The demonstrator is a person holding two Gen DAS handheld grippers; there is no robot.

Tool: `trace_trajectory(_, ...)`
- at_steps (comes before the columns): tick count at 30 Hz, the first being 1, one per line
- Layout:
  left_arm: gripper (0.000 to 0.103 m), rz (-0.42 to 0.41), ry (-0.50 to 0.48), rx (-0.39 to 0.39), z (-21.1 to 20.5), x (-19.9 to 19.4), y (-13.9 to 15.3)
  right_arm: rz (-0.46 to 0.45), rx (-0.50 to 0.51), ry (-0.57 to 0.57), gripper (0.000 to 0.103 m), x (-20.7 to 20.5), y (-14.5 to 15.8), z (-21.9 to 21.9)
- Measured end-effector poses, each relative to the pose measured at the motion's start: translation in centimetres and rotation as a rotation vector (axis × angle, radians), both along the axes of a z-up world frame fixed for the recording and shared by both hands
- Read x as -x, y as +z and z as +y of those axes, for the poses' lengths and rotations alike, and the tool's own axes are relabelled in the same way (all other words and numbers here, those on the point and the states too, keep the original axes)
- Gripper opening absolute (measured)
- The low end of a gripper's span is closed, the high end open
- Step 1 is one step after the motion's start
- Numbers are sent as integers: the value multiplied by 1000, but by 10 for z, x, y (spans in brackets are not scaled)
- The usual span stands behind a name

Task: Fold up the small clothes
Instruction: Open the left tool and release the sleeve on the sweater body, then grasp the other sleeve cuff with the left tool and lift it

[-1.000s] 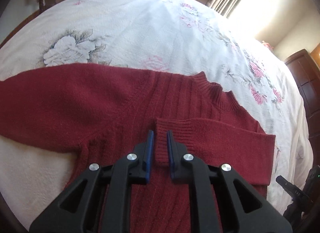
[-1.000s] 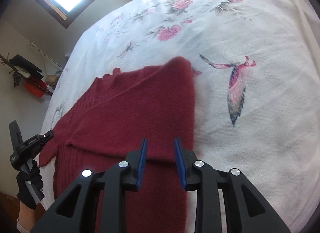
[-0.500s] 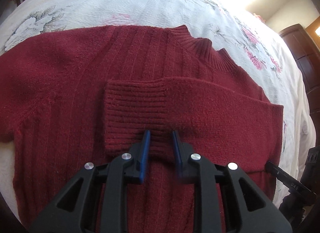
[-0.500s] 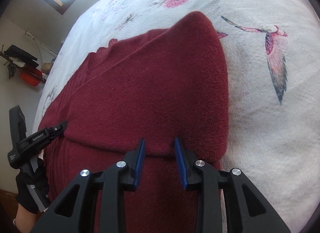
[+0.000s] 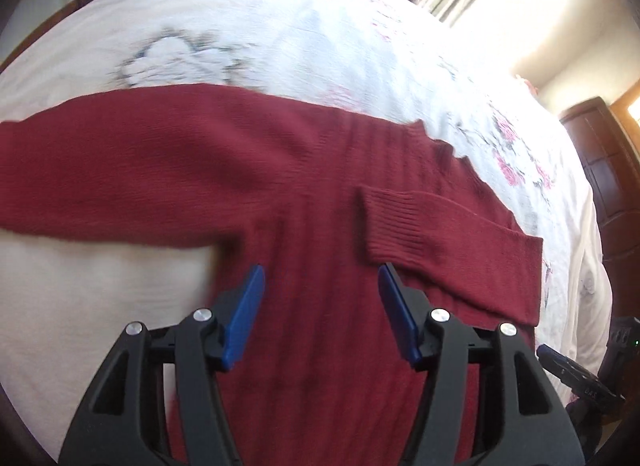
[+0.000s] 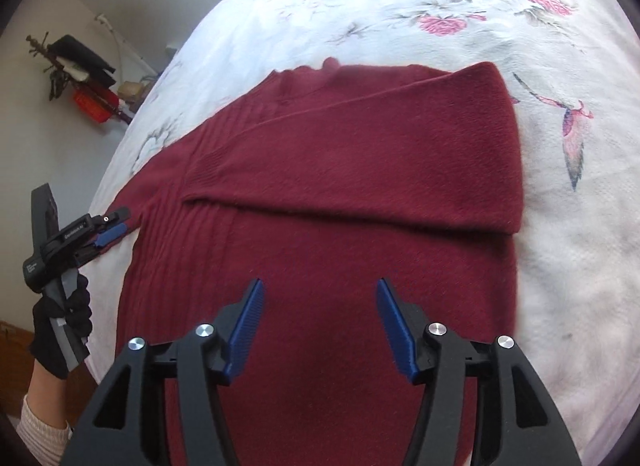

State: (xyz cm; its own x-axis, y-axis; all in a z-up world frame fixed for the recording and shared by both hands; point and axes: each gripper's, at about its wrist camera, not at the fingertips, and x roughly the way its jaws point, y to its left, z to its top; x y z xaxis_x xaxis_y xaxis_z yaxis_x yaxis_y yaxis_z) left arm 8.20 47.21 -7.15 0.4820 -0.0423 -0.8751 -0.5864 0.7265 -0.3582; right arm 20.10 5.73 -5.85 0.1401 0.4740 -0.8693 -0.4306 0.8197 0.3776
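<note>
The dark red knitted sweater (image 5: pixel 320 225) lies flat on the flowered bedspread (image 5: pixel 280 25), filling the middle of both views, with its collar toward the top of the frame. In the left wrist view the right-hand sleeve (image 5: pixel 452 234) is folded across the body, its ribbed cuff (image 5: pixel 384 221) resting at centre right, while the other sleeve (image 5: pixel 100 177) lies stretched out to the left edge of the frame. The left claw (image 5: pixel 320 298) hangs just above the sweater body with its blue pads spread wide and nothing between them; the right claw (image 6: pixel 318 314) is likewise wide and empty over the lower body of the sweater, below the folded sleeve. The chief risk, as I judge it, is the folded sleeve: it lies loose, held by nothing, and the right-hand pad of the left claw sits very near the cuff, so a careless sweep toward the outstretched sleeve could snag the rib and drag the fold open. The soft bedspread may also bunch beneath the knit if a pad digs in, and a pinch could take both layers.
</note>
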Motion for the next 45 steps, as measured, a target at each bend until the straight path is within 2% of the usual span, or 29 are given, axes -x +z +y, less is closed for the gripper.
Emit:
trace_trajectory(5,57,54,235,-21,91,93,-13,-16,67,79,59,26,-13,34)
trace_trajectory(8,55,55,385,5,141,139,-22,5,65,97,59,32,-23,49)
trace_trajectory(10,54,28,469,21,170,162,-26,4,76,98,59,32,-29,55)
trace_trajectory(15,53,-79,605,64,220,189,-32,24,131,85,59,35,-50,66)
trace_trajectory(20,53,-179,706,146,254,200,-44,9,150,82,61,37,-55,67)
trace_trajectory(26,45,-209,752,170,273,192,-50,8,152,75,64,36,-61,68)
trace_trajectory(29,30,-205,773,176,284,202,-55,-6,162,87,65,37,-63,77)
trace_trajectory(31,7,-191,761,165,285,200,-56,-10,163,89,66,38,-64,78)
trace_trajectory(37,6,-207,715,80,272,191,-36,-7,153,87,67,38,-65,78)
trace_trajectory(42,6,-230,587,-25,247,157,0,-15,160,83,65,41,-57,75)
trace_trajectory(45,6,-259,503,-61,225,132,22,-13,134,72,64,45,-50,67)
